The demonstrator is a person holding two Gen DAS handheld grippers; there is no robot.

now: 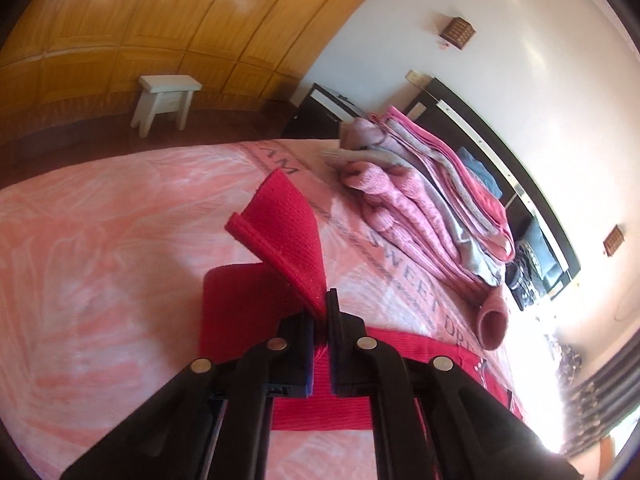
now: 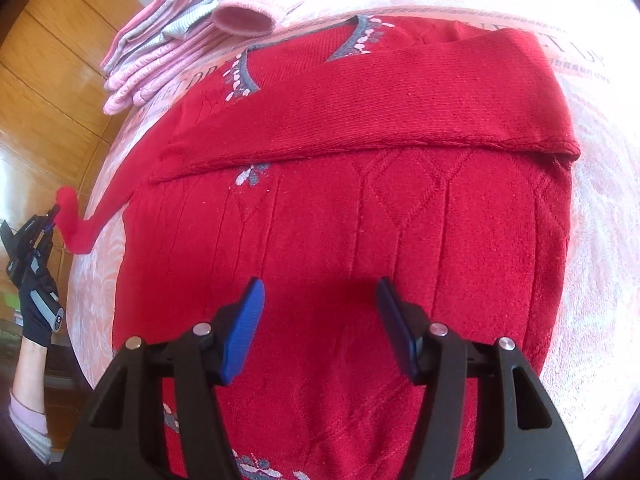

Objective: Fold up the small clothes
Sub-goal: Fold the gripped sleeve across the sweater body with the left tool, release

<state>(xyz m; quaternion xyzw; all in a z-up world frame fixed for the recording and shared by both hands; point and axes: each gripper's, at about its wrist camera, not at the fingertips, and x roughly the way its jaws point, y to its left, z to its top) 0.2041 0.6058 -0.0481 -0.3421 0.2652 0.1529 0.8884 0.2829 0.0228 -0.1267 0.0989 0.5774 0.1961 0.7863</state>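
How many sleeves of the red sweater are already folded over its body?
1: one sleeve lies across the red sweater; the other sleeve is held up by the left gripper.

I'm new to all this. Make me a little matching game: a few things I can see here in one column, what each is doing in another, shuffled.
Things:
1. left gripper
2. right gripper
3. red sweater
4. pile of pink clothes

States:
a. spread on the bed, one sleeve folded across
b. fingers apart, holding nothing
c. heaped beyond the sweater
d. pinching a red sleeve cuff

Pairs: 1-d, 2-b, 3-a, 4-c
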